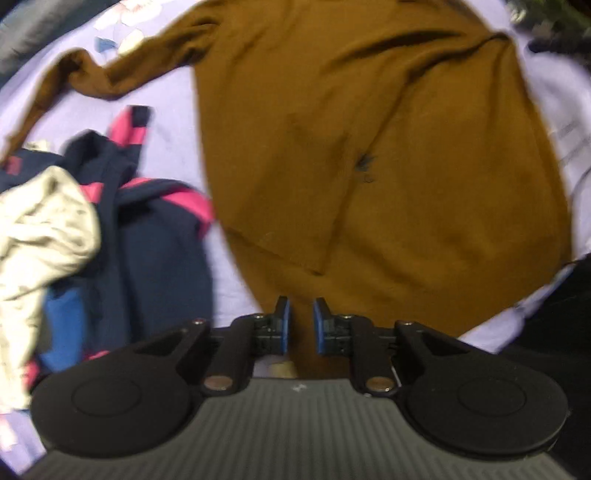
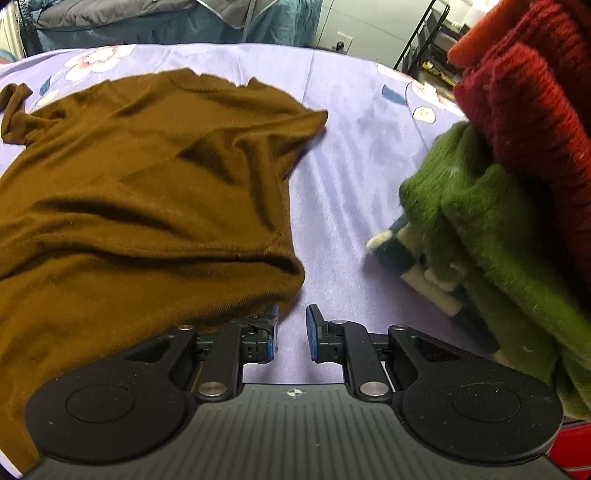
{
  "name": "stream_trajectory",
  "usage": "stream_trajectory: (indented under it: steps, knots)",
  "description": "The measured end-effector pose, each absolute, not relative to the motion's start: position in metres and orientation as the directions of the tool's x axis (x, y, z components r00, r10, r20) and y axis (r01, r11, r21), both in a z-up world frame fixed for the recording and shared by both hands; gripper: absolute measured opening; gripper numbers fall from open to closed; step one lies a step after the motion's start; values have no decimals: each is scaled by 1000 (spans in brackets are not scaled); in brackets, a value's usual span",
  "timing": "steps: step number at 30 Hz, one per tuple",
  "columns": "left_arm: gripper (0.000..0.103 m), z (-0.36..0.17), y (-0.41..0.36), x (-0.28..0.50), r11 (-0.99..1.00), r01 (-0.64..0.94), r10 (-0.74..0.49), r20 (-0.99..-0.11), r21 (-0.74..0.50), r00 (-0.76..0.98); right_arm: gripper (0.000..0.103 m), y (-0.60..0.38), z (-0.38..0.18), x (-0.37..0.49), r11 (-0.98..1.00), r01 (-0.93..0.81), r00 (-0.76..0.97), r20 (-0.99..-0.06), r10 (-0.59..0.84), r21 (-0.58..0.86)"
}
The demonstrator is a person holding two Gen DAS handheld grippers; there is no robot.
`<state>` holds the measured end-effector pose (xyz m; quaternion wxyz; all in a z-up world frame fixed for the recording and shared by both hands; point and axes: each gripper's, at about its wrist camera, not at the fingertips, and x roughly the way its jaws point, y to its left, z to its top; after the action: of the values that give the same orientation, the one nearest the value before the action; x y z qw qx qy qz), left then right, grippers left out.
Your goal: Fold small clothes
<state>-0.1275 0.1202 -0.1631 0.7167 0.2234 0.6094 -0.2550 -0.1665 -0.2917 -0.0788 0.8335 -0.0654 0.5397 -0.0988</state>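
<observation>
A brown top (image 1: 369, 147) lies spread on a bed covered by a lilac floral sheet (image 2: 354, 177), its body creased and one long sleeve (image 1: 122, 70) trailing off to the far left in the left wrist view. The left gripper (image 1: 302, 319) hangs over the near hem of the top, its jaws set to a narrow gap with nothing between the blue pads (image 1: 286, 317); the picture is blurred. To the left of the top sits a heap of other clothes: a navy garment with pink stripes (image 1: 155, 229), a cream piece (image 1: 44, 229) on top of it and a bit of blue cloth (image 1: 62, 321) beneath. In the right wrist view the right gripper (image 2: 291, 325) sits at the near right edge of the top, its jaws narrowly apart and empty, the left finger just beside a fold of brown cloth, the right one over bare sheet. On the right of that view stands a stack of knitwear: a green sweater (image 2: 487, 229) below a red one (image 2: 528, 103), with a dark and white piece (image 2: 410, 258) poking out underneath. A grey cover (image 2: 129, 14) lies beyond the far edge of the bed.
</observation>
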Motion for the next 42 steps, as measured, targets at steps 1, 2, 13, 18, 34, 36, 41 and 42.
stream_trajectory:
  steps: [1,2,13,18,34,36,41,42]
  knots:
    - [14,-157,120,-125,781,624,-103,-980,26,170,25,-292,-78,-165,974,105,404,-886,-226,-201]
    - [15,-150,120,-121,799,601,-136,-970,11,199,25,-294,-77,-162,977,126,406,-890,-208,-170]
    - [23,-182,75,-95,840,542,-130,-968,7,215,24,-280,-93,-132,965,128,489,-832,-261,-228]
    - [24,-186,70,-99,837,545,-103,-964,48,244,56,-296,-89,-90,962,229,547,-798,-254,-149]
    - [32,-188,73,-96,837,545,-94,-966,53,239,7,-368,-131,-5,842,505,470,-879,-85,189]
    - [33,-189,72,-95,829,556,-90,-967,60,238,7,-360,-119,-2,872,483,494,-847,-198,78]
    - [35,-192,69,-96,803,589,-75,-965,91,251,5,-342,-126,24,855,459,417,-792,-446,-240]
    - [36,-192,68,-96,800,593,-71,-965,95,251,11,-340,-128,25,849,464,404,-792,-457,-253]
